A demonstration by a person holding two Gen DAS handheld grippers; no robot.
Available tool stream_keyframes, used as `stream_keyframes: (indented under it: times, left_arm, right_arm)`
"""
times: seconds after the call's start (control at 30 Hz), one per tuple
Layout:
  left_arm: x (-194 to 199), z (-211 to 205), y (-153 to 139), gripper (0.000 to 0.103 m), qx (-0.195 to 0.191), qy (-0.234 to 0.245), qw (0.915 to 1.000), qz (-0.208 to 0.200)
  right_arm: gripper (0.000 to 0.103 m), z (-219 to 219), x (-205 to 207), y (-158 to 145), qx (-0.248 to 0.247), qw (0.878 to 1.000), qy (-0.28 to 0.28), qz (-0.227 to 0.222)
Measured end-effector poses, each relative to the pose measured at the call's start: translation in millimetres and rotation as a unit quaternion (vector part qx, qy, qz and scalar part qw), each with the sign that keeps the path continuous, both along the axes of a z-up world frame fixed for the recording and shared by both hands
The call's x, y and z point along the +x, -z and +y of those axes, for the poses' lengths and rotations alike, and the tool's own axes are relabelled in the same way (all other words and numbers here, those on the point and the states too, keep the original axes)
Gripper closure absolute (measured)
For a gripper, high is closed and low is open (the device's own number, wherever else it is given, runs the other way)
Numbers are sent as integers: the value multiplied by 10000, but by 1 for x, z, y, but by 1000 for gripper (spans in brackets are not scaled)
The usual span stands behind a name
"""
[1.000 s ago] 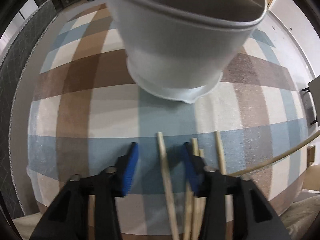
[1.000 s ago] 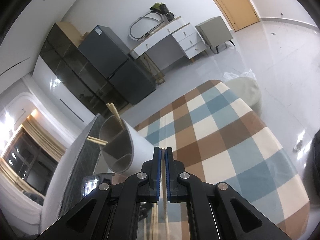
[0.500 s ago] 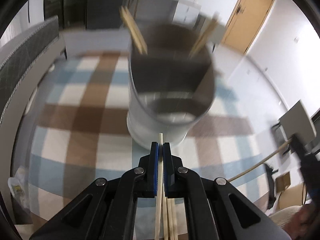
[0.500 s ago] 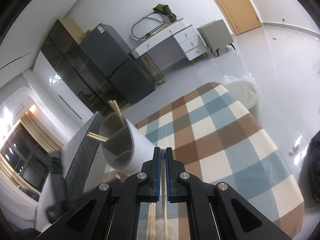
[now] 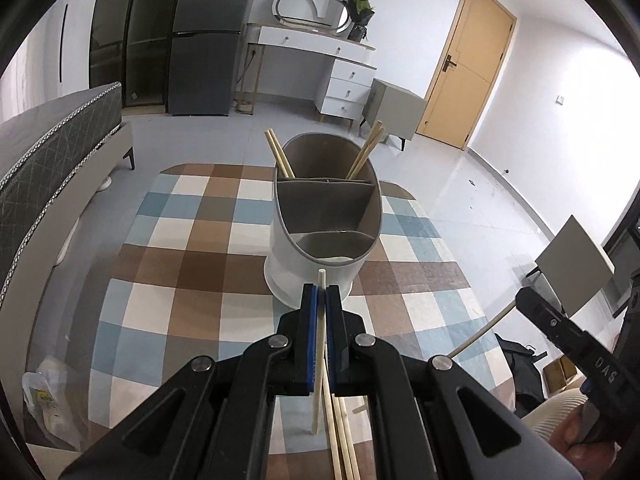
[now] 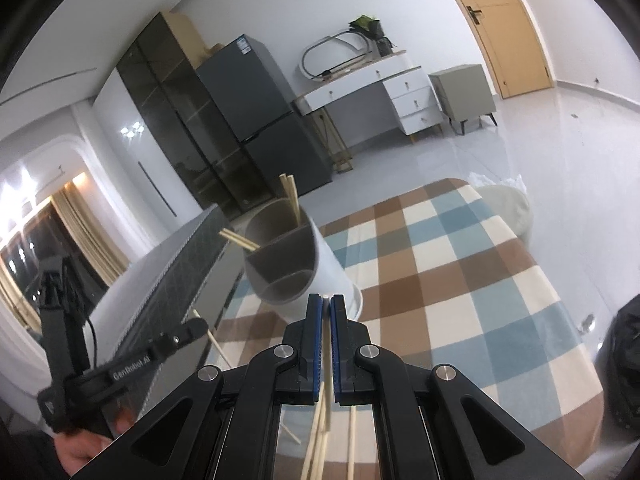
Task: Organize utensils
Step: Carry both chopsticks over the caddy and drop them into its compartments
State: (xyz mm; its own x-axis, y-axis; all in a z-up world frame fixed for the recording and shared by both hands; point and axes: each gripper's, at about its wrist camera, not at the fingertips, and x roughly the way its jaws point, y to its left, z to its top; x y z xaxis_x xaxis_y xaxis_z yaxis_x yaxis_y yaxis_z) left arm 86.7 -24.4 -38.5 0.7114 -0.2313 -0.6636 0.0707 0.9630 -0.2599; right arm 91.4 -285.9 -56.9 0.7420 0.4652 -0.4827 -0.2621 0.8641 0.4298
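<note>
The grey divided utensil holder [image 5: 326,236] stands mid-tabletop on the checked cloth [image 5: 172,280], chopsticks already leaning in its far compartments. The left gripper [image 5: 321,298] has its fingers clamped on one pale chopstick [image 5: 318,360], lifted just near of the holder; more loose chopsticks [image 5: 342,432] lie on the cloth beneath. The right gripper [image 6: 327,308] likewise pinches a chopstick [image 6: 326,356]. With so thin a stick it may pivot in the pads and strike the rim, tipping the holder. One gripper body reads "GenRobot.AI".
</note>
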Motion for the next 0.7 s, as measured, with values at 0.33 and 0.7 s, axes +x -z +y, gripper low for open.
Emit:
stream_keyframes:
  times: [0.33, 0.7]
  left_arm:
    - [-7, 2, -6, 103, 212, 197, 9996, 43]
    - [-13, 10, -18, 103, 250, 212, 9994, 53]
  right_arm:
    - [100, 15, -11, -1, -150, 9999, -50, 47]
    - [99, 25, -23, -25, -239, 9994, -132, -211]
